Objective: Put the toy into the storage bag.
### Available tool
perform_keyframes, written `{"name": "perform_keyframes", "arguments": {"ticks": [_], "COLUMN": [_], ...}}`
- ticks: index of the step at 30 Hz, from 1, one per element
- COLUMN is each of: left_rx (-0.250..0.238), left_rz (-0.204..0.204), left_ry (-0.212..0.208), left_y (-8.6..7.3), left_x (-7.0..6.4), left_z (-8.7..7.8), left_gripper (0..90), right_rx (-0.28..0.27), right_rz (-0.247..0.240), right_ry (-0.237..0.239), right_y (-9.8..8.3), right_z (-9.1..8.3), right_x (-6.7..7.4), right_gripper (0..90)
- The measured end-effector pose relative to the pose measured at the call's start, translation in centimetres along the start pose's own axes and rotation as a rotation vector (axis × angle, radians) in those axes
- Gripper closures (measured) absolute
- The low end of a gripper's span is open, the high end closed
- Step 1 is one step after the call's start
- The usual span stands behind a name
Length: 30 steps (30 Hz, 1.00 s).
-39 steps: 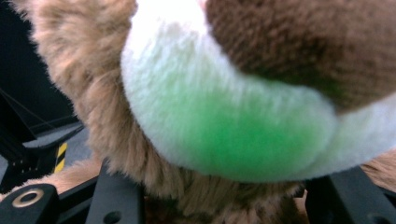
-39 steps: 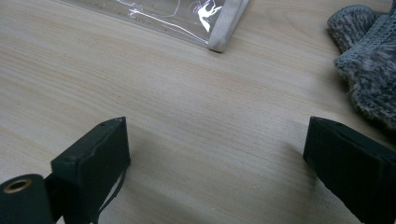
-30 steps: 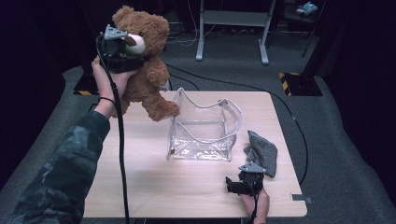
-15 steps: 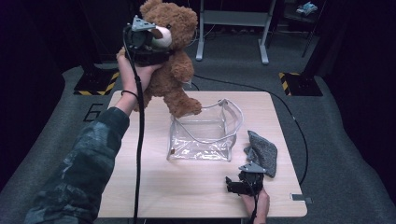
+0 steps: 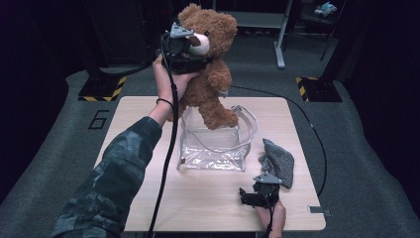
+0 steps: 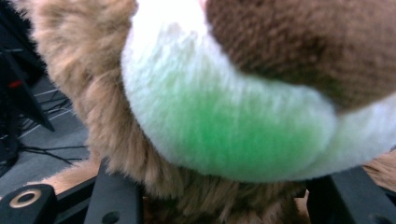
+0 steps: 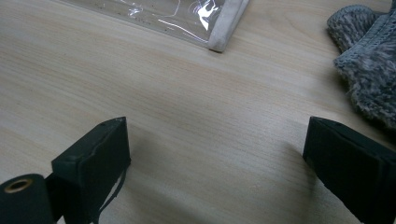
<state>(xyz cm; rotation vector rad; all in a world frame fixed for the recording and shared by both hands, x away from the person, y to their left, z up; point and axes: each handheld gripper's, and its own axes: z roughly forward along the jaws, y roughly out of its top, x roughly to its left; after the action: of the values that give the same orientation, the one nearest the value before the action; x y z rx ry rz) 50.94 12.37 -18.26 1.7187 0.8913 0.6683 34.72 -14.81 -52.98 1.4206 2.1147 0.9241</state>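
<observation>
A brown teddy bear (image 5: pixel 213 74) with a white snout hangs in the air, held by the head with my left gripper (image 5: pixel 185 47) shut on it. Its lower foot dangles at the mouth of a clear plastic bag (image 5: pixel 213 148) standing in the middle of the wooden table (image 5: pixel 138 114). In the left gripper view the bear's snout and fur (image 6: pixel 233 116) sit between the black jaws of the left gripper (image 6: pixel 229 200). My right gripper (image 5: pixel 255 196) rests at the table's front edge; its jaws stand open over bare wood in the right gripper view (image 7: pixel 224 163).
A grey knitted cloth (image 5: pixel 279 161) lies right of the bag, just beyond the right gripper; it is also in the right gripper view (image 7: pixel 369 70), as is the bag's corner (image 7: pixel 219 28). Dark floor, cables and table legs surround the table.
The left hand has carried the teddy bear to the right, from above the table's left side to above the bag's mouth. The right gripper has stayed still.
</observation>
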Motion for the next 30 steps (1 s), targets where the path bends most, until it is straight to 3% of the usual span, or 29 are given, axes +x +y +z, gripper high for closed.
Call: {"name": "perform_keyframes", "arguments": {"ticks": [10,20,30], "left_rx": [0.005,-0.019,-0.032], "left_rz": [0.002,-0.055,-0.075], "left_ry": [-0.045,-0.077,-0.05], "left_y": [-0.2,-1.1,-2.5], "left_x": [-2.2,-3.8,-3.4], "left_z": [2.1,4.1,4.9], "left_gripper": [46.9,46.5,46.2], "right_rx": [-0.001,-0.003,-0.008], "right_rz": [0.003,0.001,0.011], "right_ry": [-0.001,0.0,0.005], "right_y": [0.0,0.0,0.0], "right_z": [0.0,0.0,0.0], "right_x": [0.0,0.0,0.0], "right_gripper": [6.6,6.7,6.7]}}
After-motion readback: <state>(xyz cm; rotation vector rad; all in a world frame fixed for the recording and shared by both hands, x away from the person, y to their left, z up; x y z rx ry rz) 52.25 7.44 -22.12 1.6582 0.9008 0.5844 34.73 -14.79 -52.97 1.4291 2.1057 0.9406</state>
